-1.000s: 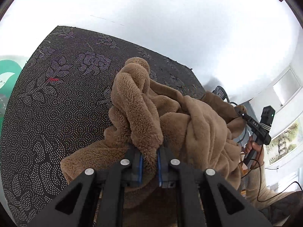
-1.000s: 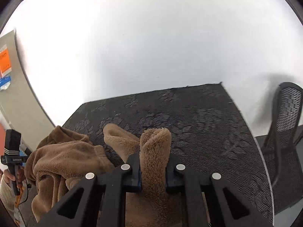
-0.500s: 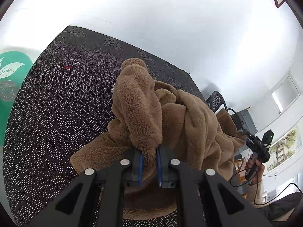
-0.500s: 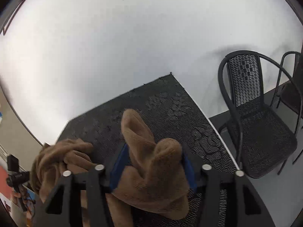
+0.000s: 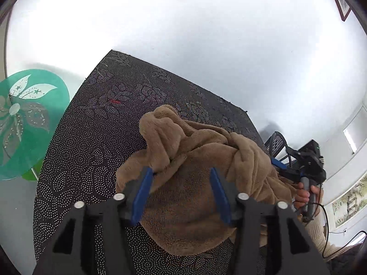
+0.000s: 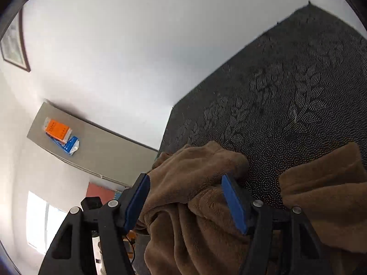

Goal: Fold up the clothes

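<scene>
A brown fleece garment [image 5: 197, 197] lies bunched on the black table with a dotted flower pattern [image 5: 91, 137]. My left gripper [image 5: 181, 174] hangs just over the heap. Its jaws are opening, and a fold brushes the left blue pad while the right pad is bare. In the right wrist view the same fleece [image 6: 197, 171] bulges up between the wide-apart pads of my right gripper [image 6: 185, 180], loose and not pinched. Another part of it lies to the right [image 6: 321, 183]. In the left wrist view a hand [image 5: 305, 197] holds the right gripper [image 5: 305, 167] beyond the heap.
A green round glass table [image 5: 25, 123] stands off the left edge of the black table. A black mesh chair [image 5: 277, 142] is behind the far right corner. A grey cabinet [image 6: 96, 146] carries an orange packet [image 6: 56, 128] and a blue one.
Both grippers were shut on folds of fleece a second ago and now stand wide. The left fold has slumped onto the heap. The right gripper has rolled and swung toward the cabinet side.
</scene>
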Demonstrator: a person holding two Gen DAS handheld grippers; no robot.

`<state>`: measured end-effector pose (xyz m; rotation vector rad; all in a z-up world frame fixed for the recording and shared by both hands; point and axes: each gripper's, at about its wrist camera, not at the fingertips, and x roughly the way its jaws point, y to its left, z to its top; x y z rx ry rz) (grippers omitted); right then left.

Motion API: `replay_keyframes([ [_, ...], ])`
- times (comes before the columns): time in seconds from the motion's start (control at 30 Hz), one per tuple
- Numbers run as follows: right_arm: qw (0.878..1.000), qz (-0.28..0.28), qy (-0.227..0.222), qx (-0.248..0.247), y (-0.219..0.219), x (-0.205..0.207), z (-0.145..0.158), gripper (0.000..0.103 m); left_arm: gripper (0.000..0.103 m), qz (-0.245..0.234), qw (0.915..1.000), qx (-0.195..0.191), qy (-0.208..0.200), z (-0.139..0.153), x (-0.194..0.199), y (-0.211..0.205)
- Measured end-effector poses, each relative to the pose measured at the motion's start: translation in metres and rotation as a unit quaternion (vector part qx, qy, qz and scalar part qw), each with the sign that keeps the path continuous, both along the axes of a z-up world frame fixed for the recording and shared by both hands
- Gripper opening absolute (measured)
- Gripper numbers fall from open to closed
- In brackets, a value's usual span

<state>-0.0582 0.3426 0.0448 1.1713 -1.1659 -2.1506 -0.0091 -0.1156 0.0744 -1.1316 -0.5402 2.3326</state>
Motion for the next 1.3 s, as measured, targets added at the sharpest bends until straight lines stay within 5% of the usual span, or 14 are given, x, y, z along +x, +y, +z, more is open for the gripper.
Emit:
replay_keyframes([
  [0.1, 0.996, 0.01, -0.082, -0.032, -0.006, -0.025, -0.031, 0.067, 0.068, 0.0, 1.0, -0.002, 0.0, 0.0, 0.007, -0.006],
  [0.33, 0.99, 0.018, -0.132, -0.044, -0.032, -0.05, -0.054, 0.067, 0.071, 0.002, 0.9999, 0.012, -0.005, -0.003, 0.008, -0.015],
  [0.4, 0.993, 0.017, -0.111, -0.04, -0.04, -0.054, -0.049, 0.059, 0.071, 0.002, 0.9998, 0.02, -0.006, -0.005, 0.008, -0.015],
  [0.47, 0.996, 0.021, -0.083, -0.024, -0.048, -0.057, -0.04, 0.026, 0.071, 0.003, 0.9997, 0.022, -0.006, -0.006, 0.009, -0.016],
  [0.7, 0.993, 0.051, 0.103, 0.021, -0.088, -0.02, 0.04, 0.011, 0.072, 0.026, 0.9996, 0.005, 0.001, 0.0, 0.021, -0.031],
  [0.8, 0.975, 0.106, 0.193, 0.028, -0.125, 0.017, 0.089, 0.011, 0.072, 0.045, 0.999, 0.002, 0.005, 0.007, 0.024, -0.043],
  [0.93, 0.936, 0.214, 0.278, 0.034, -0.189, 0.08, 0.139, 0.011, 0.073, 0.062, 0.998, -0.004, 0.012, 0.016, 0.03, -0.054],
  [1.1, 0.882, 0.351, 0.299, 0.094, -0.273, 0.158, 0.127, 0.012, 0.077, 0.063, 0.9977, -0.017, 0.018, 0.021, 0.032, -0.058],
  [1.13, 0.872, 0.379, 0.29, 0.113, -0.287, 0.166, 0.115, 0.016, 0.077, 0.062, 0.9977, -0.022, 0.018, 0.021, 0.032, -0.058],
  [1.2, 0.849, 0.427, 0.265, 0.16, -0.308, 0.178, 0.089, 0.048, 0.078, 0.061, 0.9974, -0.033, 0.018, 0.021, 0.029, -0.057],
  [1.23, 0.841, 0.437, 0.261, 0.184, -0.313, 0.185, 0.077, 0.072, 0.078, 0.062, 0.9973, -0.036, 0.016, 0.02, 0.026, -0.058],
  [1.3, 0.827, 0.449, 0.262, 0.212, -0.318, 0.193, 0.058, 0.076, 0.078, 0.064, 0.9971, -0.039, 0.014, 0.02, 0.019, -0.059],
])
